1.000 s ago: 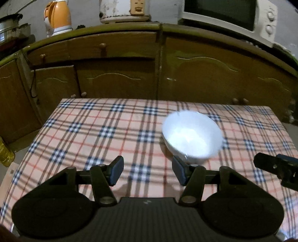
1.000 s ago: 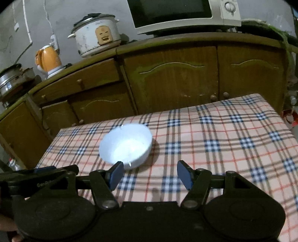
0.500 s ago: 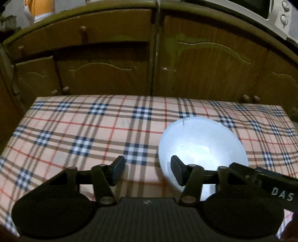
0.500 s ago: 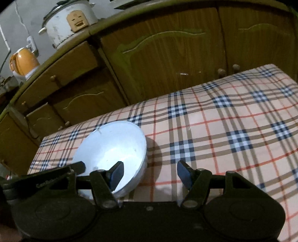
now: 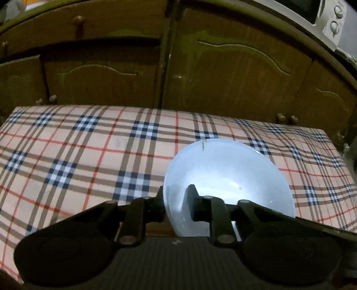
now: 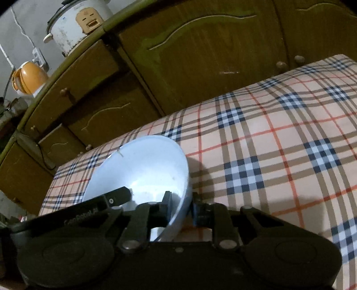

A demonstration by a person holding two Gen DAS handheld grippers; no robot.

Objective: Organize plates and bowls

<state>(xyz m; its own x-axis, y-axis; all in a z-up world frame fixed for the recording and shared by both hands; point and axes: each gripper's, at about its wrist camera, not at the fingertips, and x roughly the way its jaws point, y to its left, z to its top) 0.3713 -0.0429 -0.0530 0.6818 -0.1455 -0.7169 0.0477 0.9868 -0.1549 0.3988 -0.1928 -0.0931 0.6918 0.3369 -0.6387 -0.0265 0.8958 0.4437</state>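
Dim wooden cabinets (image 5: pixel 234 73) behind plaid tablecloth (image 5: pixel 89 156)

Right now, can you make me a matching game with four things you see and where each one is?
Things:
1. bowl
2. rice cooker
3. microwave
4. left gripper

Places:
A. on the counter, beside the orange kettle
B. clamped on the bowl's left rim
C. on the checked tablecloth
D. top right corner of the left view

Pairs: 1-C, 2-A, 3-D, 4-B
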